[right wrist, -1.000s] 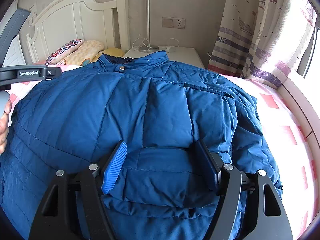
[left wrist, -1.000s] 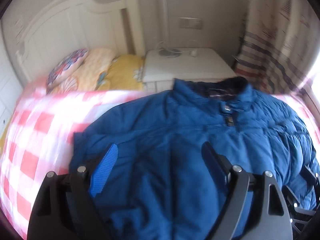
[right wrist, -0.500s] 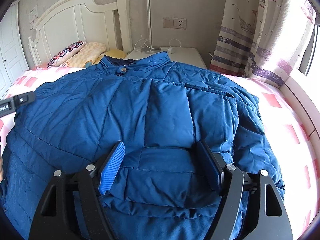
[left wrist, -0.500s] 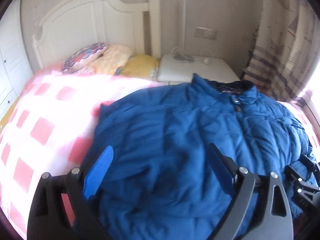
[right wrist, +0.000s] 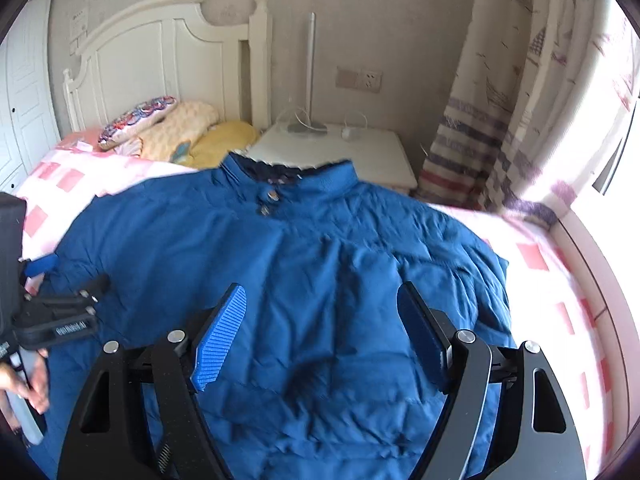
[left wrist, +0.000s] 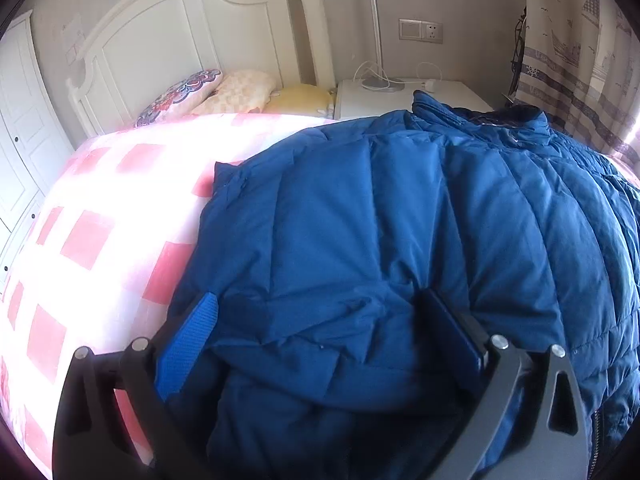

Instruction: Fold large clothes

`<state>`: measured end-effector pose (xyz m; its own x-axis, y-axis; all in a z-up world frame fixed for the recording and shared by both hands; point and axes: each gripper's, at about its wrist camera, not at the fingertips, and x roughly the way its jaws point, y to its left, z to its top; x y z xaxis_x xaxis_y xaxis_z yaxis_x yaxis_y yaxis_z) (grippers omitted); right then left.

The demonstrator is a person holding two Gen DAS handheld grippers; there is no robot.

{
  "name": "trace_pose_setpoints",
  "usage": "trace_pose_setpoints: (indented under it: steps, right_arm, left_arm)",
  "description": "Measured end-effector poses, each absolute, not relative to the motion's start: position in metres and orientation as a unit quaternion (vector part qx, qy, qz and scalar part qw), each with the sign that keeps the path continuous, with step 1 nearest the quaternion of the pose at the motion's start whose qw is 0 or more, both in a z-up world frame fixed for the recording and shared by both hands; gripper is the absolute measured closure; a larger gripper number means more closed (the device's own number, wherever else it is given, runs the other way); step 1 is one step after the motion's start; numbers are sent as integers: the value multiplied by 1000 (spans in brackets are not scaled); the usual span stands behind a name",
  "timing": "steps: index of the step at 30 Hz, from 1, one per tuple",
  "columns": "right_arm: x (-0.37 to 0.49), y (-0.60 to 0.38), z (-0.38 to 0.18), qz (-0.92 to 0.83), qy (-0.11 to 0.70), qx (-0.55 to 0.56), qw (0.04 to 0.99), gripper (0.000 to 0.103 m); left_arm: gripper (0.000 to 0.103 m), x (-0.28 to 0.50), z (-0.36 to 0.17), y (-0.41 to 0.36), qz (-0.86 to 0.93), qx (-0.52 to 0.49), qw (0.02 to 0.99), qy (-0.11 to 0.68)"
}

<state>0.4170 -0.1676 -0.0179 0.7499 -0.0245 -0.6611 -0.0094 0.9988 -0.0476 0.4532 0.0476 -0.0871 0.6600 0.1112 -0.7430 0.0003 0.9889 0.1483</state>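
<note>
Lying spread over pink-checked bed (left wrist: 92, 240): blue jacket (left wrist: 380, 220); both tools, left tool (left wrist: 320, 328) and right tool (right wrist: 320, 336), opening wide, gripping nothing; white headboard (right wrist: 160, 56), nightstand (right wrist: 360, 152), curtain (right wrist: 500, 120) behind.

Left gripper (left wrist: 316, 332) wide open over the blue padded jacket (left wrist: 400, 240), jaws have just been opening. A rumpled fold of the jacket sits between the fingers; pads not pressing on it. Left blue pad (left wrist: 188, 344) at the jacket's edge, right finger (left wrist: 452, 332) dark against the fabric. Jacket lies spread on the bed (left wrist: 92, 240), pink-and-white checked cover, collar (left wrist: 480, 116) toward the white nightstand (left wrist: 400, 96). Pillows (left wrist: 224, 92) against the white headboard (left wrist: 180, 40). Striped curtain (left wrist: 580, 80) at right.
</note>
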Motion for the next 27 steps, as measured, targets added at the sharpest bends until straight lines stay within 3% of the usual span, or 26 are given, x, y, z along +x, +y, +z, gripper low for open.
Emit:
trace_pose_setpoints:
  steps: [2, 6, 10, 14, 17, 20, 27]
  right_arm:
    - [437, -146, -18, 20, 356, -46, 933, 17]
    - [481, -121, -68, 37, 447, -93, 889, 16]
    - [474, -134, -64, 64, 440, -83, 892, 18]
    - [458, -195, -37, -14, 392, -22, 920, 17]
    - [461, -239, -56, -50, 431, 15, 901, 17]
    - [454, -247, -71, -22, 421, -5, 907, 11]
    - [406, -256, -43, -75, 380, 34, 921, 11]
  left_arm:
    - [1, 453, -87, 47, 31, 67, 908, 411]
    - [1, 452, -87, 48, 31, 62, 909, 412]
    - [1, 453, -87, 49, 32, 62, 908, 414]
    - [1, 452, -87, 49, 29, 56, 908, 414]
    - [1, 452, -87, 49, 29, 56, 908, 414]
    - [1, 452, -87, 49, 27, 55, 908, 414]
    - [1, 452, -87, 49, 28, 56, 908, 414]
